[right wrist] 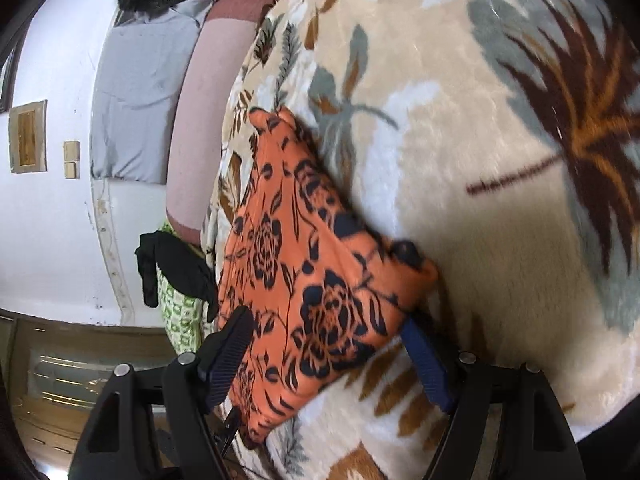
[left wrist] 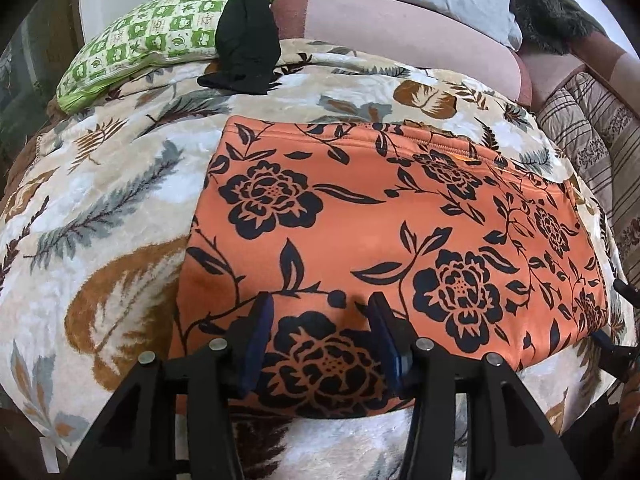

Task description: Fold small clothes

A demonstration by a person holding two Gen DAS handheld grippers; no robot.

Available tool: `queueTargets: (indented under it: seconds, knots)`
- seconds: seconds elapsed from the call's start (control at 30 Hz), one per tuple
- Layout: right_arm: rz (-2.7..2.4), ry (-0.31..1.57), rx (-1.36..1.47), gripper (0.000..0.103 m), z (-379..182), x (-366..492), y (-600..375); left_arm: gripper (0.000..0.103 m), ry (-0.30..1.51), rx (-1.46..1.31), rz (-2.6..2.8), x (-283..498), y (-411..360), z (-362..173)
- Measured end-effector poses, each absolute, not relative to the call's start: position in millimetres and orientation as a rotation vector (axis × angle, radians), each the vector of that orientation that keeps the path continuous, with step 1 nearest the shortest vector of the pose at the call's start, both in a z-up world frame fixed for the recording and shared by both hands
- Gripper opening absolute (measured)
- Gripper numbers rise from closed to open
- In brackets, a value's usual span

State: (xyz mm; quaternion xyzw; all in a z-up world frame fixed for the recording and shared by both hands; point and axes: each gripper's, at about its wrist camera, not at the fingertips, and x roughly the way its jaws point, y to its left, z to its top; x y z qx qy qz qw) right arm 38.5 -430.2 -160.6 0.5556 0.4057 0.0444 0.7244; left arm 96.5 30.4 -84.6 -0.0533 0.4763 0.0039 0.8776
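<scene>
An orange garment with black flower print (left wrist: 384, 248) lies folded flat on a leaf-patterned blanket (left wrist: 100, 200). My left gripper (left wrist: 320, 308) is open just above its near edge, with the blue pads either side of a printed flower. In the right wrist view the same garment (right wrist: 312, 280) runs away from me, and my right gripper (right wrist: 328, 324) is open around its near corner, with one pad (right wrist: 236, 336) on the left and the other (right wrist: 424, 356) on the right beside the cloth. The right gripper's tip also shows in the left wrist view (left wrist: 612, 344).
A black garment (left wrist: 244, 36) lies draped over a green-and-white checked pillow (left wrist: 140, 44) at the far left of the bed. Pink and grey cushions (left wrist: 400, 20) and a striped quilt (left wrist: 592, 148) line the far side. A white wall (right wrist: 52, 220) is to the left of the bed.
</scene>
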Motion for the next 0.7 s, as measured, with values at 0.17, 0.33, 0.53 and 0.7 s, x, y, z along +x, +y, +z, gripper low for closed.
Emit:
queueTargets:
  seconds: [0.17, 0.33, 0.53, 0.7]
  knots:
    - [0.076, 0.898, 1.173, 0.078, -158, 47, -429, 0.05, 0.984, -0.128, 0.005, 101, 27, -83]
    - [0.049, 0.885, 1.168, 0.078, -154, 42, -430, 0.057, 0.948, -0.107, -0.02, 102, 12, -84]
    - [0.071, 0.898, 1.15, 0.078, -159, 46, -432, 0.057, 0.944, -0.014, -0.009, 104, -8, -95]
    - [0.13, 0.94, 1.025, 0.022, -149, 56, -419, 0.057, 0.865, -0.031, -0.045, 104, -17, -78]
